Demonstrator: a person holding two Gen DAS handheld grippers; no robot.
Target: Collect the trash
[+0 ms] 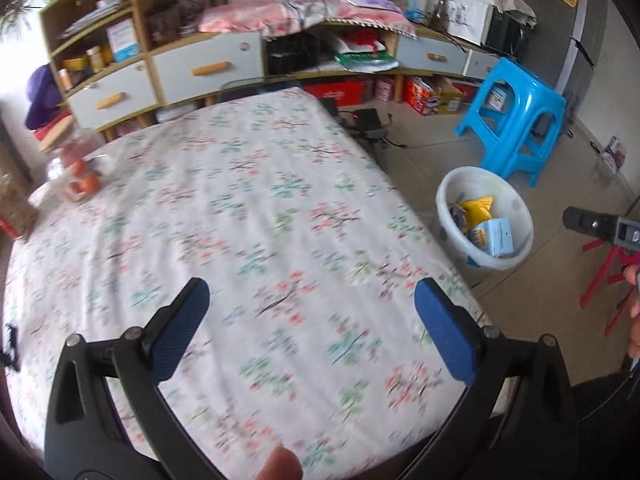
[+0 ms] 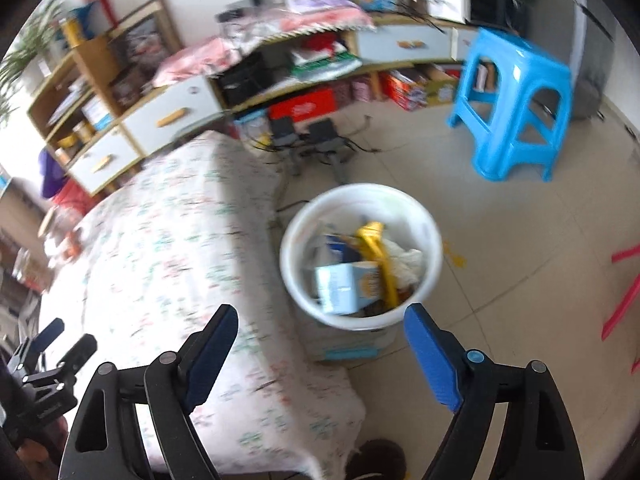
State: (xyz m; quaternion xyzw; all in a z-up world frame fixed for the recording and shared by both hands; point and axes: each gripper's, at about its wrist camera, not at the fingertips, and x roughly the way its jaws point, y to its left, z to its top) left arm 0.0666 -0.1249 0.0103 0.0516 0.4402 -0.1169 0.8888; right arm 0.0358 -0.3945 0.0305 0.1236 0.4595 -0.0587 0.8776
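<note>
A white round bin (image 1: 448, 204) stands on the floor right of the table; it also shows in the right wrist view (image 2: 296, 240). It holds trash: a yellow wrapper (image 2: 376, 252), a light blue carton (image 2: 346, 286) and white crumpled paper (image 2: 408, 260). My left gripper (image 1: 312, 304) is open and empty above the flowered tablecloth (image 1: 240, 216). My right gripper (image 2: 320, 336) is open and empty, above the bin's near rim and the table's edge. Its body also shows at the right edge of the left wrist view (image 1: 600, 226).
A bag of orange fruit (image 1: 78, 172) sits at the table's far left. A blue plastic stool (image 1: 516, 120) stands on the floor beyond the bin. A shelf unit with drawers (image 1: 208, 68) lines the back wall. Red stool legs (image 1: 604, 276) are at the right.
</note>
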